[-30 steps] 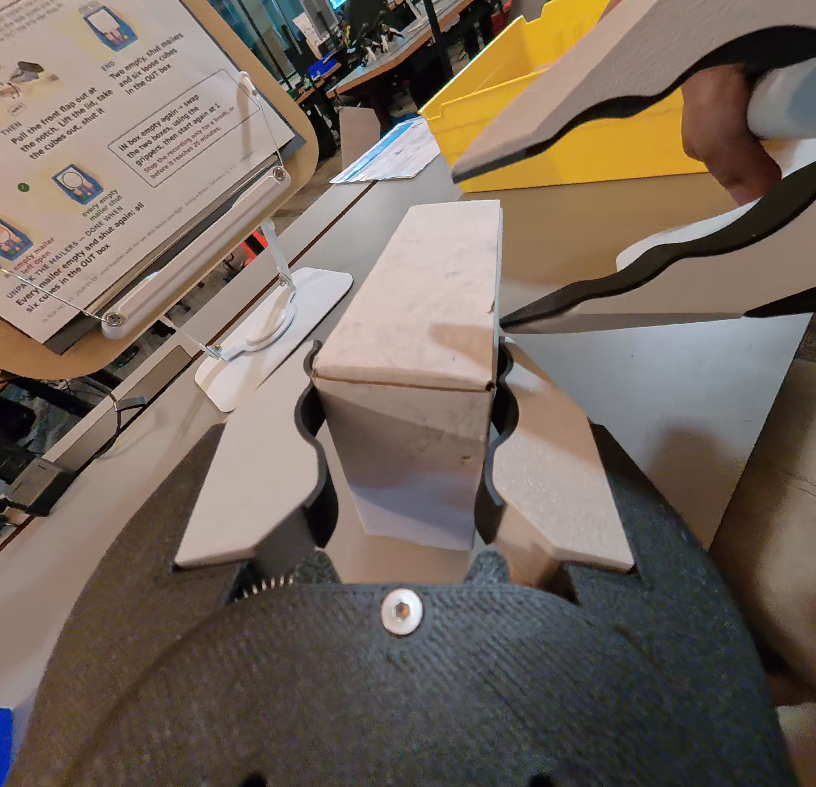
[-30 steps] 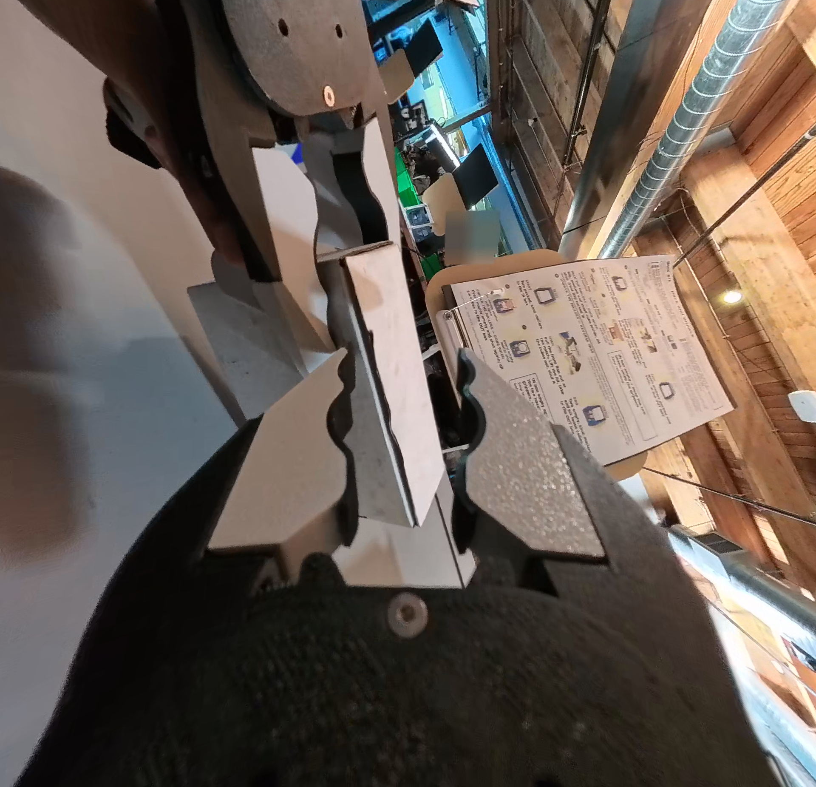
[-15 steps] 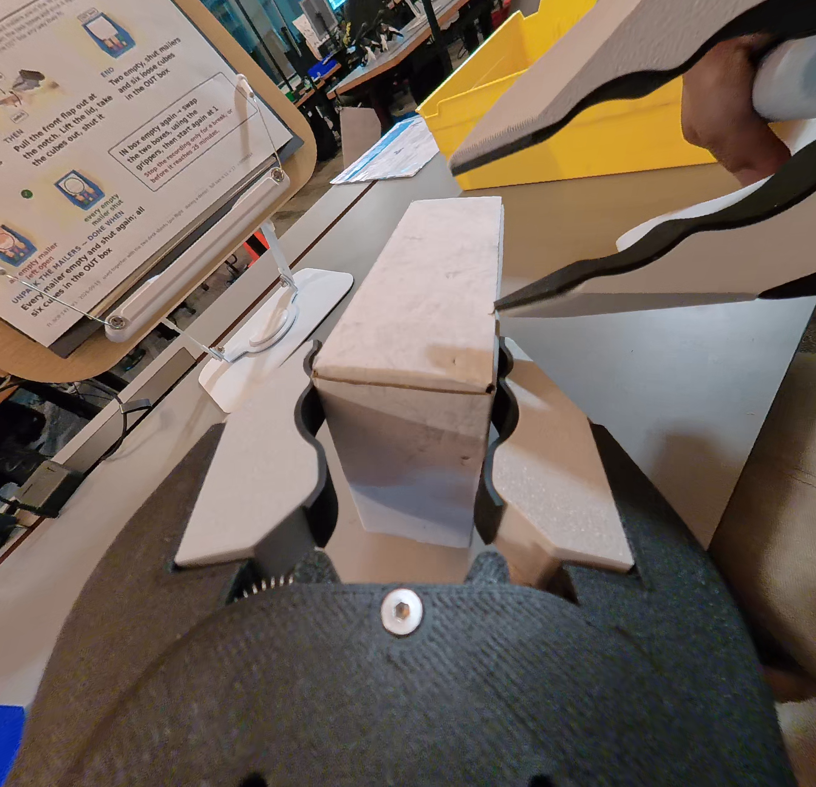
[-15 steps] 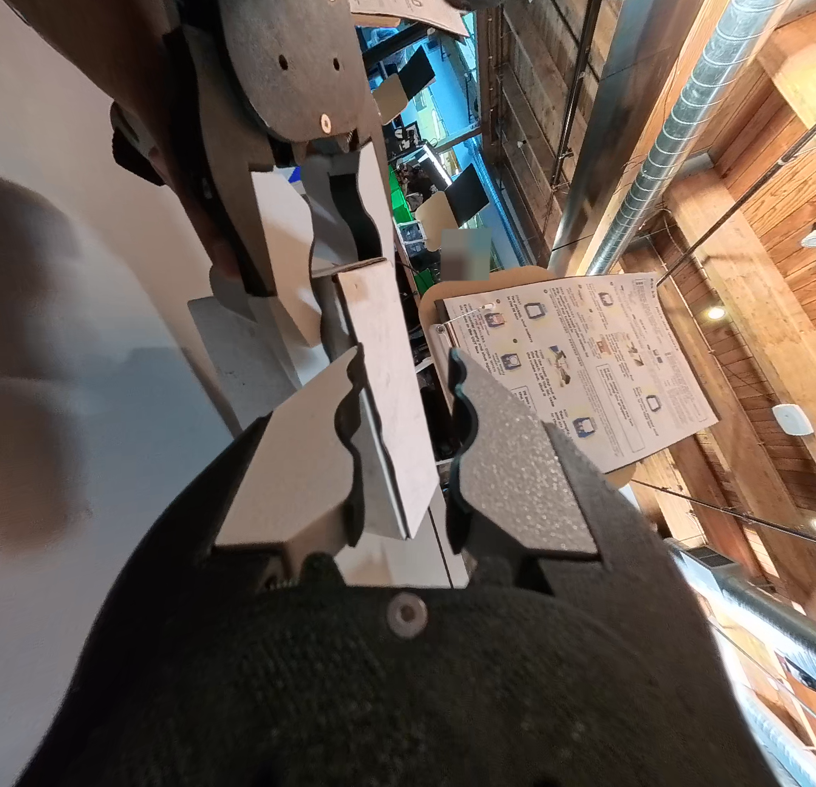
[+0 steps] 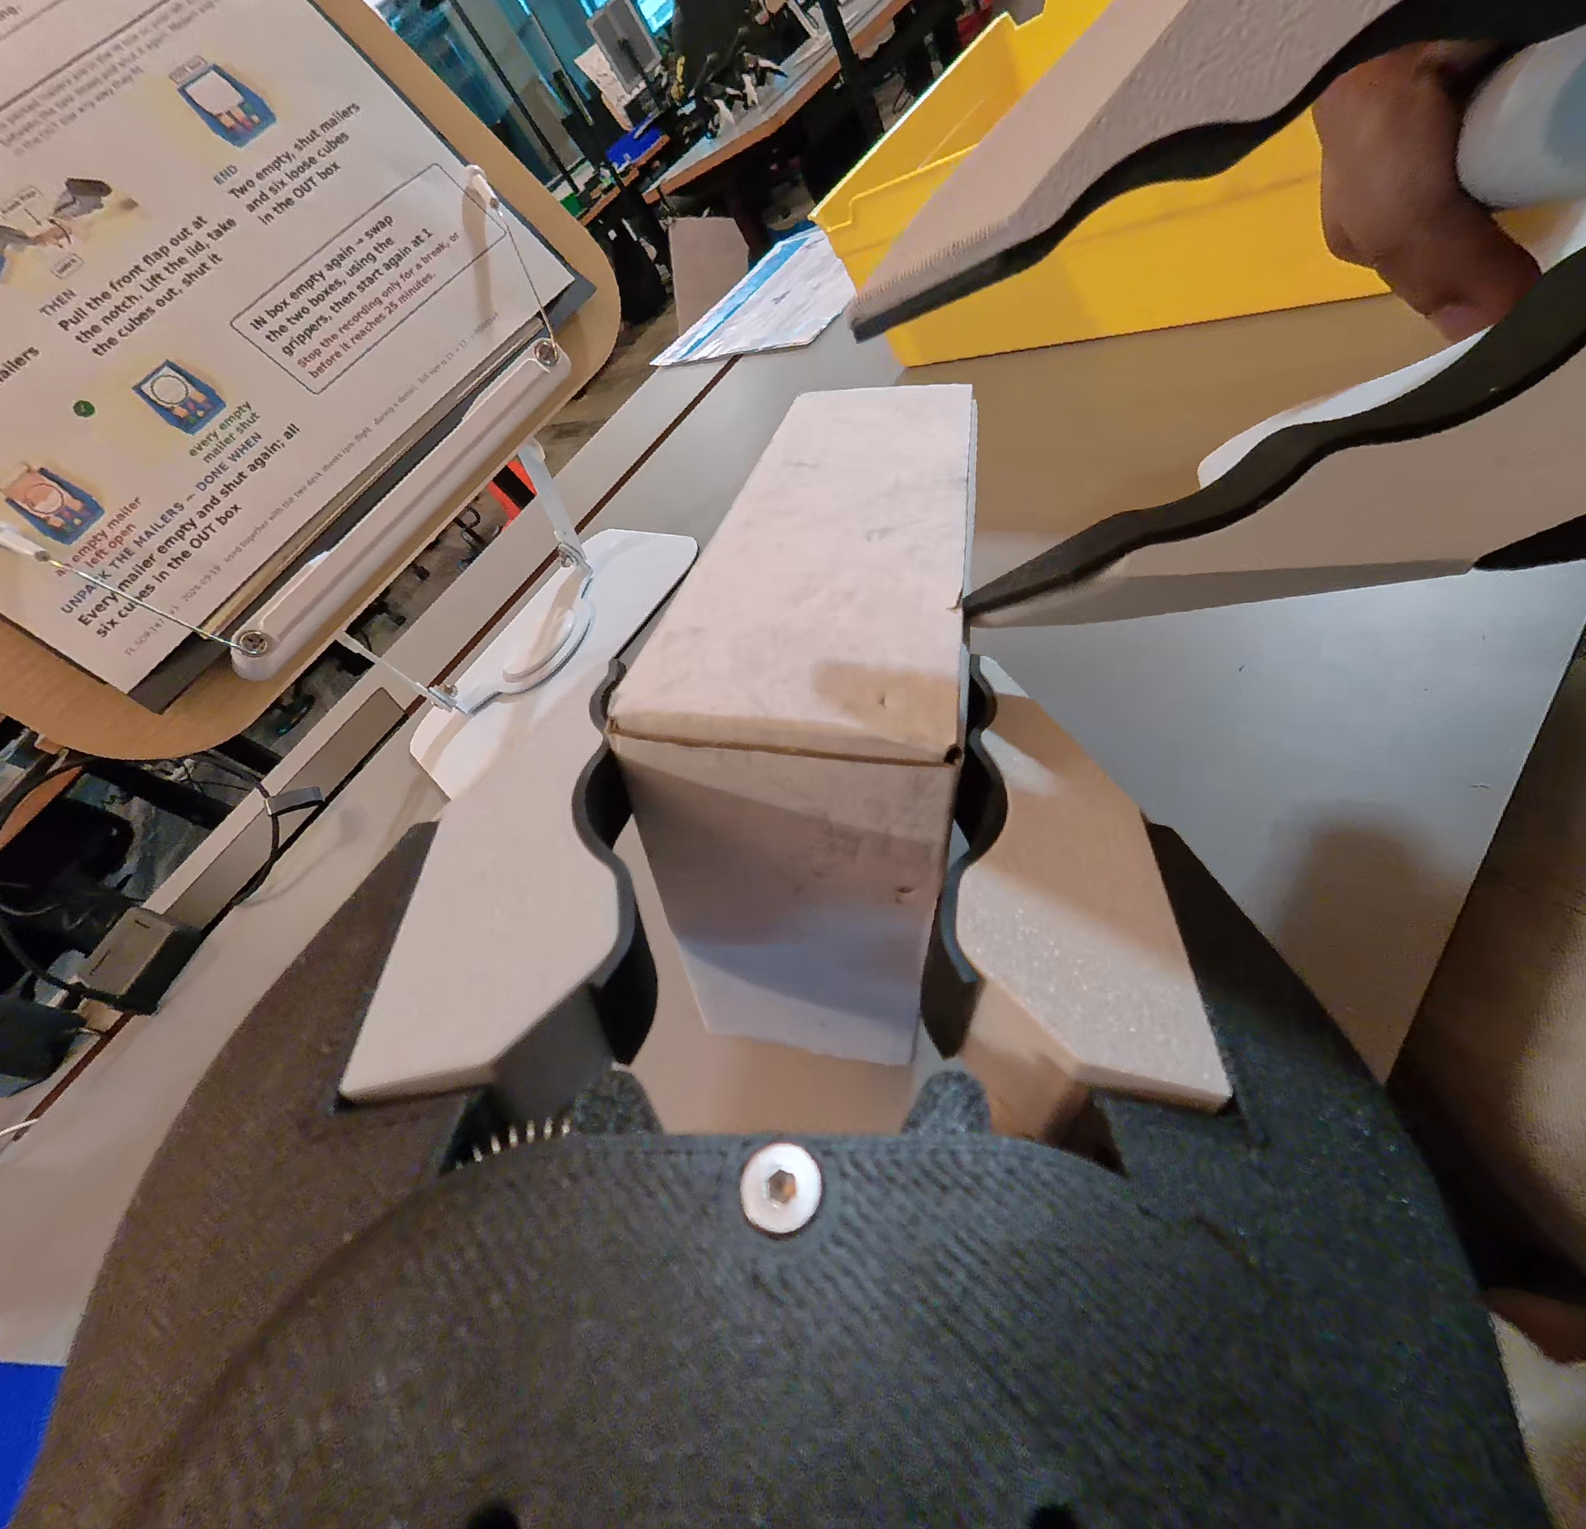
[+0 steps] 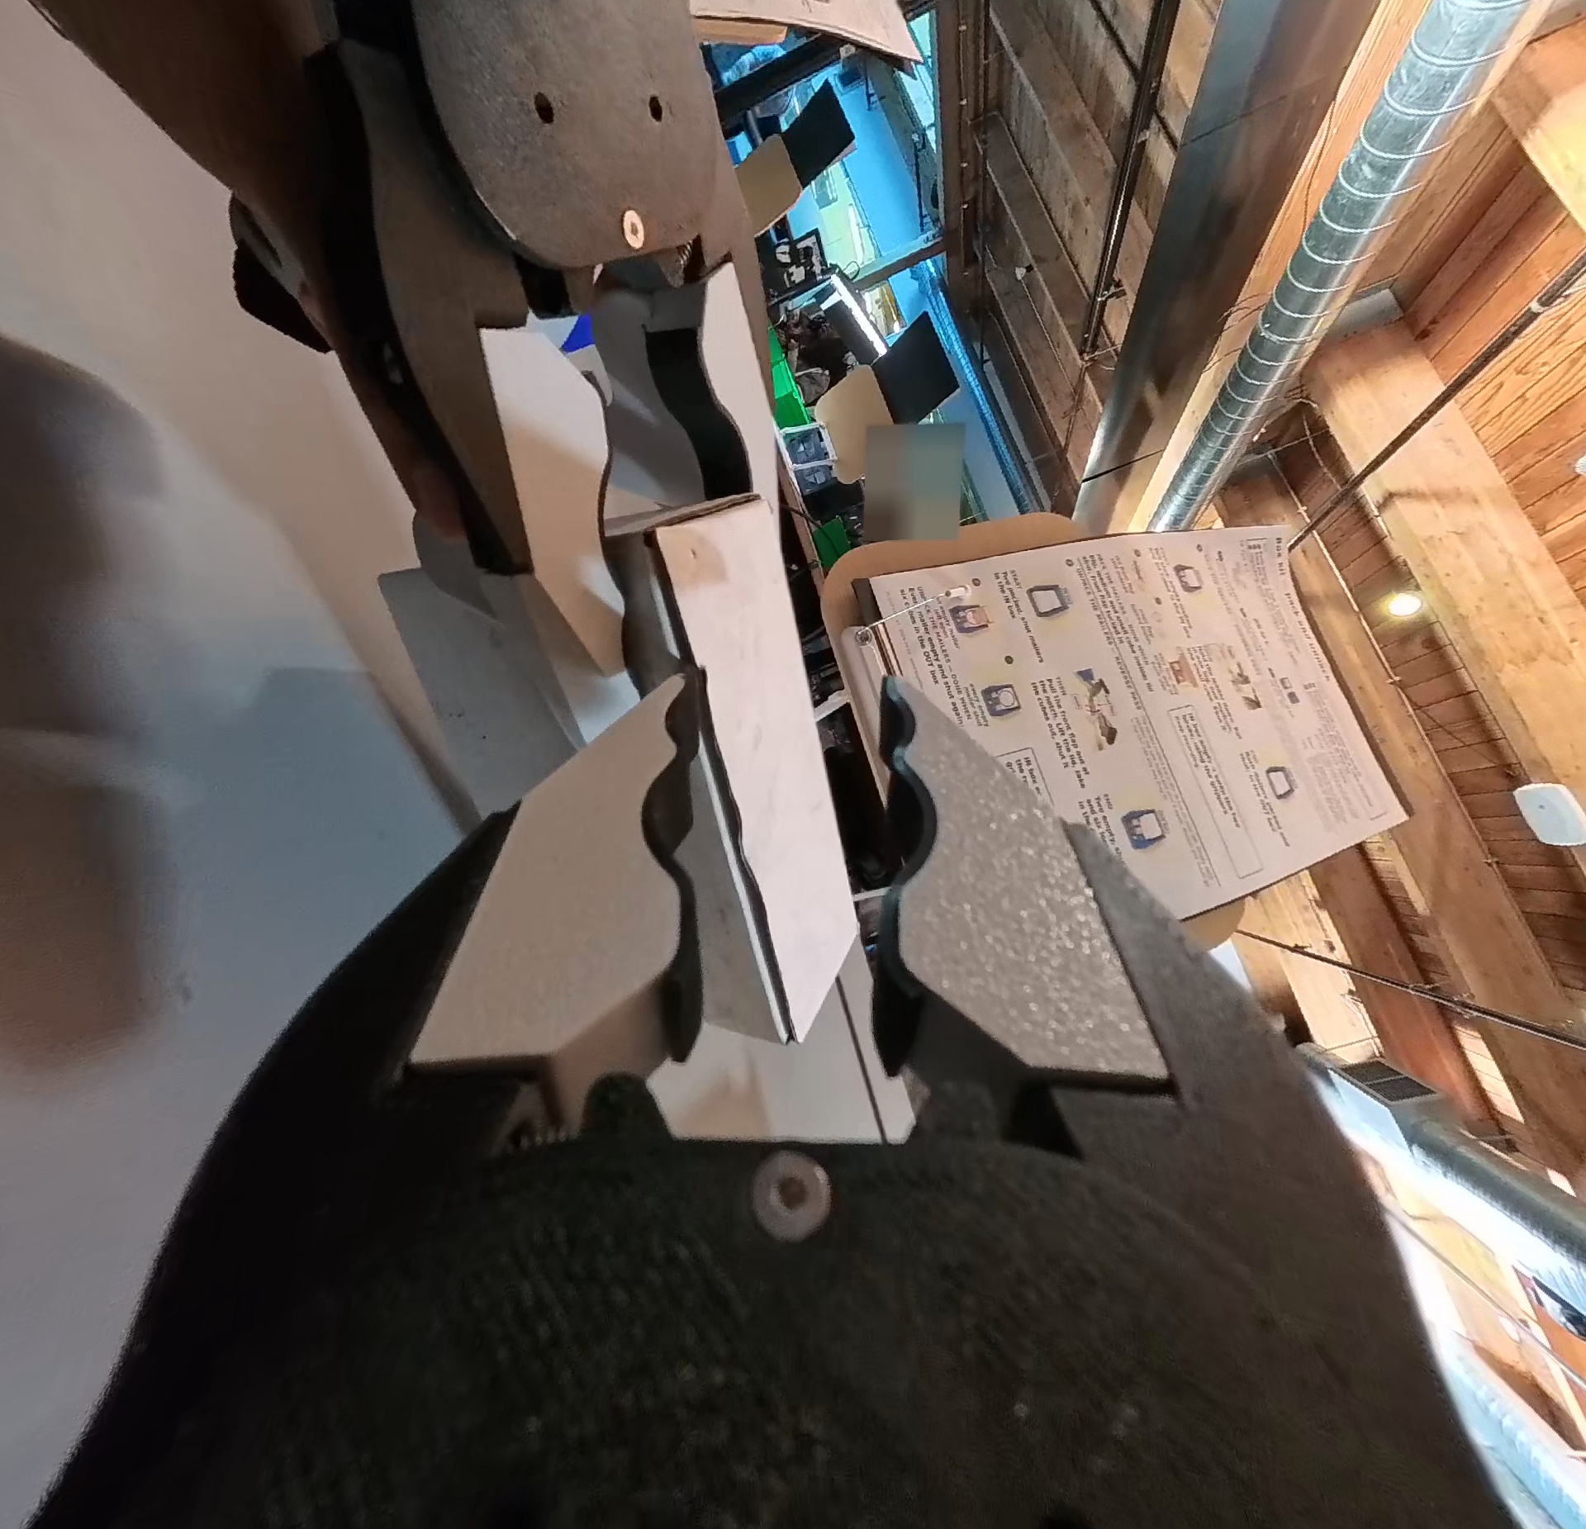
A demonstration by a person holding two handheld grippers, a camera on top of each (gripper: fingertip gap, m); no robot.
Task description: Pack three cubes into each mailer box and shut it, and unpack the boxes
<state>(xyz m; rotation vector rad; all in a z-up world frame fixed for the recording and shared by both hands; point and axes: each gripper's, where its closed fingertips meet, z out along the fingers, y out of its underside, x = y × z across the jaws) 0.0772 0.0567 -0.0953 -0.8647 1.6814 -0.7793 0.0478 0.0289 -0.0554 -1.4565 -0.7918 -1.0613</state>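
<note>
A white cardboard mailer box (image 5: 850, 544) lies lengthwise, lid shut, over the grey table (image 5: 1244, 758). My left gripper (image 5: 789, 690) is shut on its near end, one finger on each side wall. My right gripper (image 5: 914, 466) comes in from the right, open, with its lower fingertip at the box's right top edge and its upper finger above the box. In the right wrist view the box (image 6: 755, 758) runs between the right gripper's (image 6: 785, 685) fingers: the left finger touches the lid seam, the right finger stands apart. The left gripper (image 6: 678, 492) holds the far end. No cubes show.
A yellow bin (image 5: 1116, 226) stands at the back right of the table. An instruction sheet on a white stand (image 5: 257, 303) stands at the left, its base (image 5: 558, 630) close to the box. A printed paper (image 5: 764, 303) lies near the far edge. A hand (image 5: 1416, 226) holds the right gripper. My right fingertips sit around 6 cm from my left ones.
The right gripper has tilted a little while its lower fingertip stays at the box's top edge. The left gripper keeps its hold and has barely moved.
</note>
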